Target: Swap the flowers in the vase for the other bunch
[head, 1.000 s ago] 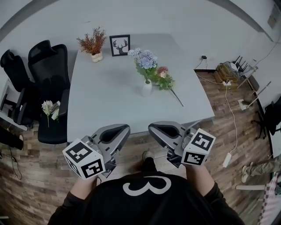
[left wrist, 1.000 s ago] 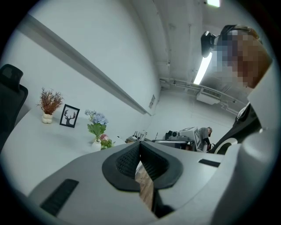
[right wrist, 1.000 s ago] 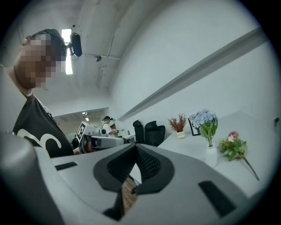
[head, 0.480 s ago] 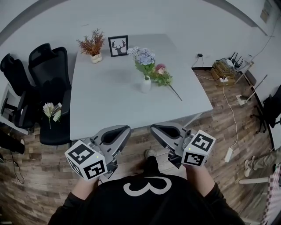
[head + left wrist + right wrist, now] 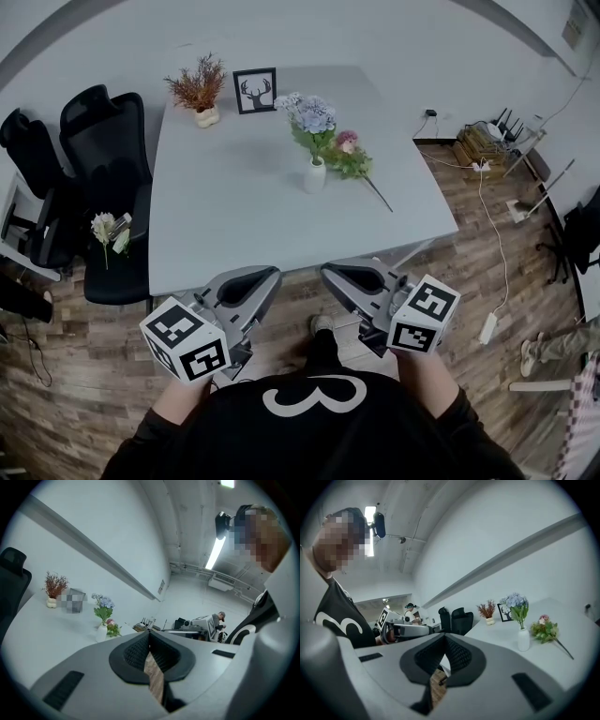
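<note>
Table (image 5: 234, 216) with vase (image 5: 315, 176), picture (image 5: 254, 90), dried plant (image 5: 198, 89)

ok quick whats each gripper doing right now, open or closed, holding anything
left gripper: closed, nothing between the jaws
right gripper: closed, nothing between the jaws

Apparently 3 on black shirt (image 5: 394, 436)

A person in a black sleeved top (image 5: 314, 441) marked with a white 3; grey-shelled left claw (image 5: 270, 274) and right claw (image 5: 325, 272), black-padded, each bearing a white cube (image 5: 185, 339) of black square markers.
</note>
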A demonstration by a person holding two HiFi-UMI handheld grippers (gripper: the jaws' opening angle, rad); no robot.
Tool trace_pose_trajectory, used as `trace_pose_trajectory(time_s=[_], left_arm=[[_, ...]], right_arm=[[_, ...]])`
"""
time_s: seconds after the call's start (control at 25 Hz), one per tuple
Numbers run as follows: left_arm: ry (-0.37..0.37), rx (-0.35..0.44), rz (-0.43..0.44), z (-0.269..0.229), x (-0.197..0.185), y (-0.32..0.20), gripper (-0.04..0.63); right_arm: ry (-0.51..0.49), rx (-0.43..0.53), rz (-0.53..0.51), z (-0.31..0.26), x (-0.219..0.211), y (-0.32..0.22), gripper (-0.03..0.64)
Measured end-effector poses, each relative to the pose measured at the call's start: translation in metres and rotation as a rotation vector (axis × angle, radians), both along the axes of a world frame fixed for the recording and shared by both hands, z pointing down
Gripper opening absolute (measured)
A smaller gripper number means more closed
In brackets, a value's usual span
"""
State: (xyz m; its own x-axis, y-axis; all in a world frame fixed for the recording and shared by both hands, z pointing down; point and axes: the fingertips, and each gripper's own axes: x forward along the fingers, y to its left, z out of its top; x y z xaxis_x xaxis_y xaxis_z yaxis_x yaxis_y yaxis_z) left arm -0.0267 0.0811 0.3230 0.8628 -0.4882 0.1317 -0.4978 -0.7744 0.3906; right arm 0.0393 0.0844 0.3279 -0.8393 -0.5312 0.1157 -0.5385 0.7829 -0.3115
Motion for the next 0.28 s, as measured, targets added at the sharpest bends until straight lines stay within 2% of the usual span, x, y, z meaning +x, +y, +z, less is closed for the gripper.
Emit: trace_pose_trajectory(time_s=[0.28], left_arm=[[0.0, -0.012, -0.003, 0.007, 0.0027, -0.0032, 0.011]], right_arm=[[-0.004, -0.007, 0.004, 0.0074, 0.0037, -0.0035, 0.006]])
